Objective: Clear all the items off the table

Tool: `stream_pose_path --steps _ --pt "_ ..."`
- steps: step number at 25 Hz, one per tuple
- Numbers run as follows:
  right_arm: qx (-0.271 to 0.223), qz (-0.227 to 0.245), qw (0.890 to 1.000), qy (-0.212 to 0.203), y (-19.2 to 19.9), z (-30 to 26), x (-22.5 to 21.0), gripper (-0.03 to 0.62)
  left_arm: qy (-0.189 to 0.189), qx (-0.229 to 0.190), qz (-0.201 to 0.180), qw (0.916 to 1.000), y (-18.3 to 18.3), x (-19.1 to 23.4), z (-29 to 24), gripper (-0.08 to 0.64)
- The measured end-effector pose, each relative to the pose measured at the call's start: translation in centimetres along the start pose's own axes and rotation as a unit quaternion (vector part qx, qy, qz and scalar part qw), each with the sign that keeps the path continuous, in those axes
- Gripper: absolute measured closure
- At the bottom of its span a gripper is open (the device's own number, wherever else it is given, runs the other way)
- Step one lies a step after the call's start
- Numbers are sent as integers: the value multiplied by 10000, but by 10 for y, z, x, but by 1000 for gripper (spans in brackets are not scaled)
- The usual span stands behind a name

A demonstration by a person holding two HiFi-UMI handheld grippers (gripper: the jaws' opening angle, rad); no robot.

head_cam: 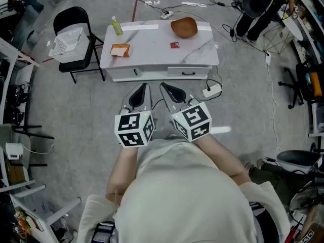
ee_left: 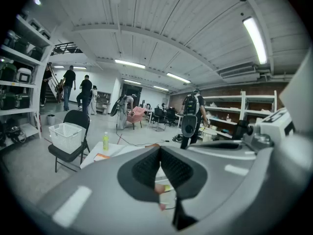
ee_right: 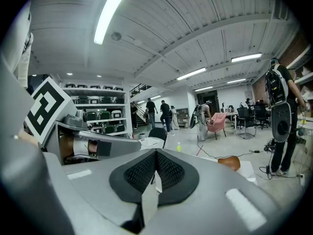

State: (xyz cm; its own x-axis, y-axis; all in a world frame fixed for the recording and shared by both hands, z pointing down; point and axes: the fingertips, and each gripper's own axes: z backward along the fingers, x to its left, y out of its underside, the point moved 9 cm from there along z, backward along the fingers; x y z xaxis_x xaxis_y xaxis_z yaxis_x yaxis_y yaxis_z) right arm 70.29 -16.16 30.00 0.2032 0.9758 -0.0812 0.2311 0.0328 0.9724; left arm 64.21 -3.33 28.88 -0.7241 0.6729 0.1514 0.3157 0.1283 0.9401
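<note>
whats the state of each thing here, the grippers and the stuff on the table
left hand-held gripper: shut, empty
right hand-held gripper: shut, empty
bottle: upright on the table
bowl: right way up, looks empty
orange packet: lying flat
basket: on the chair, looks empty

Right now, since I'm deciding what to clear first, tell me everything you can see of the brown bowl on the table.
The brown bowl is shallow and roundish with a slightly uneven rim, a smooth orange-brown that looks like wood. It stands upright and looks empty. It sits toward the far right of the white marble-patterned table, near its far edge. Only the table touches it; a small red item lies apart from it on the near side.
</note>
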Motion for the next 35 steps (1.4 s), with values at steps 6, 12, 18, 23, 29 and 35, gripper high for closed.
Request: stream_pose_path --steps 6,12,18,23,29,35 --pt "33 24 10000 -64 0 0 2 595 -42 51 25 10000 2 0 1 551" --pt "46 34 9998 -197 -1 -3 6 595 -99 73 56 9999 1 4 1 551" --pt "-112 -52 9995 -287 -6 -5 8 595 -167 53 88 9998 -1 7 3 551" --pt "-109 -44 9992 -374 -4 -9 10 594 -256 29 60 9997 -2 11 3 551" --pt "-34 -156 9987 -487 -3 -19 12 595 -337 21 67 9994 -2 19 4 551" --pt "-37 -135 9984 -541 -11 -45 18 595 -437 -7 134 9990 -11 45 -2 551"
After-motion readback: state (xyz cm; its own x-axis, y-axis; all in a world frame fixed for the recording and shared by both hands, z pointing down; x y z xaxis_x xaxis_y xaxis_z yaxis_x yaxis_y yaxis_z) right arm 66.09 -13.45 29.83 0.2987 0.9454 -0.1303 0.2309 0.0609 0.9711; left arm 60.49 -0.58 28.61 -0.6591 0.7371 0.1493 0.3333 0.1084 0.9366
